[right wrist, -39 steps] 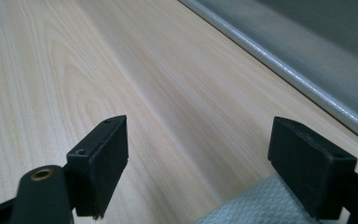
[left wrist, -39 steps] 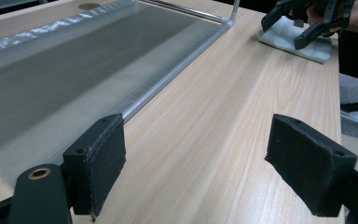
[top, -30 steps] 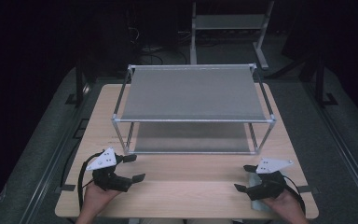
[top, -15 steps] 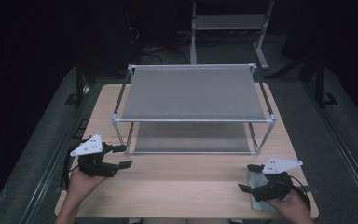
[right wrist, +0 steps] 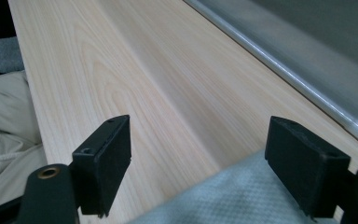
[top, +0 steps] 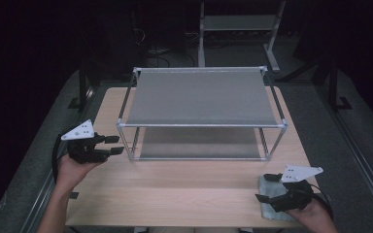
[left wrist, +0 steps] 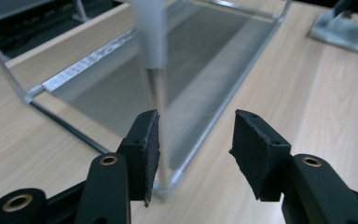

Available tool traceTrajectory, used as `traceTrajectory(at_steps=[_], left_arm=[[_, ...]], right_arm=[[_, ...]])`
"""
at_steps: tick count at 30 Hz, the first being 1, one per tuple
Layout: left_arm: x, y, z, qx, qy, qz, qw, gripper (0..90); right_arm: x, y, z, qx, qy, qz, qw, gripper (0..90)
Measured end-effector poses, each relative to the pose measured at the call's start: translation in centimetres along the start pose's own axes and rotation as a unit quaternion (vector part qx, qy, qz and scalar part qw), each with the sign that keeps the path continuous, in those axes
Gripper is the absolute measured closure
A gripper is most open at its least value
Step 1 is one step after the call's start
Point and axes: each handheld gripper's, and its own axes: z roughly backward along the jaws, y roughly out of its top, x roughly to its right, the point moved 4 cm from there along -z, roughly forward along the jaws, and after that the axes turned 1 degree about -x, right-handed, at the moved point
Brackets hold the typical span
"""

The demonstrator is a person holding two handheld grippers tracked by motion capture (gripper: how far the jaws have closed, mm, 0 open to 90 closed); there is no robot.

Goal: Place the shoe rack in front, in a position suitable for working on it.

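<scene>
The grey cloth (top: 273, 199) lies at the table's (top: 184, 194) near right corner, half hidden under the right gripper (top: 267, 188); its jaws gape wide above it, holding nothing; at far left, the left gripper (top: 115, 144) hovers level, jaws parted around the metal rack's (top: 199, 97) near-left post, not clamping.

We see a pale wooden worktop (top: 175, 194) with a two-level metal rack (top: 201, 97) standing on its far half. Our left hand-held gripper (top: 114, 144) sits at the worktop's left edge, jaws apart, pointing at the rack's near left post (top: 120, 141) and close to it. Our right hand-held gripper (top: 264, 188) rests at the near right corner, jaws apart, over a grey cloth (top: 272, 201) lying flat on the worktop.
</scene>
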Motion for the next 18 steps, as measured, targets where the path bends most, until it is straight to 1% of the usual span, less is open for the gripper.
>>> traceTrajectory(at_steps=[1,2,3,4,5,6,7,8,9,10,12,14,15,16,18], left_arm=[[-0.6,0.3,-0.4,-0.008,0.001,-0.001,1.0000,56.8],[-0.6,0.3,-0.4,-0.008,0.001,-0.001,1.0000,58.4],[-0.9,0.5,-0.7,-0.013,-0.004,0.003,0.9999,58.4],[-1.1,0.6,-0.9,-0.020,-0.011,0.006,0.9997,60.6],[-1.2,0.7,-1.2,-0.028,-0.013,0.005,0.9995,64.4],[-1.3,0.9,-1.3,-0.031,-0.015,0.001,0.9994,66.3],[-1.4,1.0,-1.5,-0.028,-0.016,0.000,0.9995,66.3],[-1.5,1.3,-1.7,-0.032,-0.023,-0.004,0.9992,72.5],[-1.5,1.3,-1.7,-0.032,-0.023,-0.004,0.9992,76.8],[-1.5,1.4,-1.8,-0.038,-0.028,-0.013,0.9988,80.5],[-1.4,1.5,-1.8,-0.039,-0.031,-0.013,0.9987,80.8],[-0.9,1.6,-1.8,-0.042,-0.037,-0.021,0.9982,81.0],[-0.5,1.6,-1.8,-0.043,-0.042,-0.025,0.9979,81.1],[-0.2,1.6,-1.8,-0.044,-0.046,-0.030,0.9975,81.1],[0.8,1.6,-1.7,-0.043,-0.054,-0.036,0.9970,81.1]], right_arm=[[0.2,-0.2,0.3,-0.004,-0.002,0.000,1.0000,22.4],[0.2,-0.2,0.3,-0.004,-0.002,0.000,1.0000,22.4],[0.3,-0.4,0.5,-0.006,-0.002,0.001,1.0000,22.7],[0.4,-0.5,0.6,-0.010,-0.004,0.001,0.9999,22.9],[0.6,-0.8,0.8,-0.018,-0.003,0.002,0.9998,22.9],[0.6,-0.8,0.8,-0.018,-0.003,0.002,0.9998,22.9],[0.7,-0.9,0.9,-0.023,-0.005,0.004,0.9997,22.9],[0.9,-1.1,1.3,-0.029,-0.007,0.004,0.9995,22.9],[1.1,-1.1,1.5,-0.032,-0.009,0.005,0.9994,22.9],[1.3,-1.2,1.7,-0.033,-0.011,0.003,0.9994,22.9],[1.5,-1.3,1.9,-0.035,-0.014,0.001,0.9993,22.9],[2.1,-1.7,2.3,-0.039,-0.019,-0.007,0.9990,22.9],[2.5,-2.0,2.5,-0.046,-0.022,-0.013,0.9986,23.0],[2.5,-2.0,2.5,-0.046,-0.022,-0.013,0.9986,23.0],[3.0,-2.6,2.4,-0.057,-0.029,-0.021,0.9977,23.5]])
